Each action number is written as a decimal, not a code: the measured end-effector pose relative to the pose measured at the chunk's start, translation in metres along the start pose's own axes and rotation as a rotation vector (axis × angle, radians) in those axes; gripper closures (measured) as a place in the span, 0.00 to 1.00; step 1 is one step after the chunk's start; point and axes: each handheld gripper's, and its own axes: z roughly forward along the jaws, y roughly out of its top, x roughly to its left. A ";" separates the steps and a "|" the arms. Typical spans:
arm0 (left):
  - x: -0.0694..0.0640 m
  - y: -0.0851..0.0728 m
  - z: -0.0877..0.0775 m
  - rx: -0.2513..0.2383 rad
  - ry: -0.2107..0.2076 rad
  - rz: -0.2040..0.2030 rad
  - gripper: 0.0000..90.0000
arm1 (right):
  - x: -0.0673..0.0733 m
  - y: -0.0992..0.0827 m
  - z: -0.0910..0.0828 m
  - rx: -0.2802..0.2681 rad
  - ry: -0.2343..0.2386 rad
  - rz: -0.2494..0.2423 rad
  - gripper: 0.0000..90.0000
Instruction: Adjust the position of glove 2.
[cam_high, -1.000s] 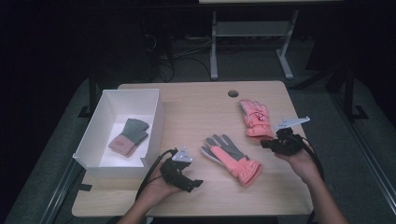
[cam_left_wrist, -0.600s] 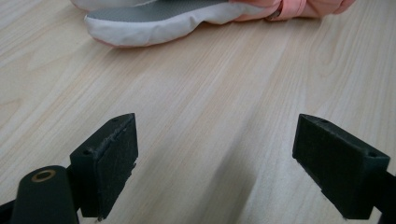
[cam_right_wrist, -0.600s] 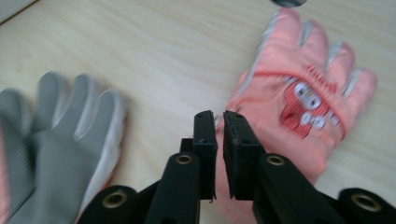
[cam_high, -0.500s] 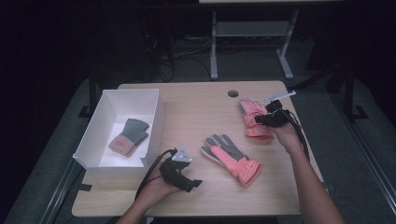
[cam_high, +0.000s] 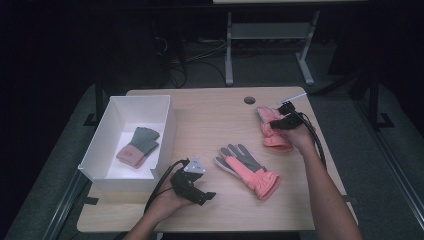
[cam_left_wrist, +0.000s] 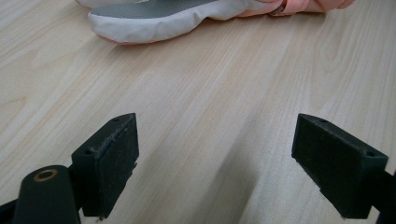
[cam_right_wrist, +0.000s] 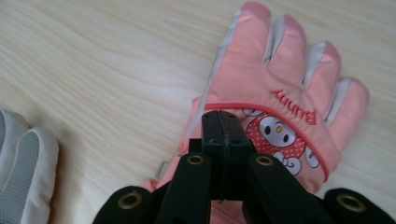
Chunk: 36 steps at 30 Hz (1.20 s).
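Bare table lies open between the white box on my left and the two gloves. The grey-palmed glove blocks the path ahead of my left gripper. The pink glove lies directly under my right gripper; its far side stays free.

High view dim, dark surround, table lit evenly from above, slightly soft. Gripper views bright, sharp on wood grain; soft shadow at 6 o'clock under left jaws; near jaws slightly blurred.

Probably lab: workbench, floor cables
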 end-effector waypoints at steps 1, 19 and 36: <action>0.000 0.000 0.000 0.001 0.000 0.000 0.16 | 0.001 -0.001 0.001 0.005 0.003 0.000 1.00; -0.001 -0.001 0.000 0.003 0.002 0.001 0.16 | 0.020 -0.036 -0.018 0.045 0.068 -0.095 1.00; 0.000 -0.001 0.000 0.002 0.007 -0.006 0.16 | -0.005 -0.020 -0.020 0.105 0.114 -0.145 0.59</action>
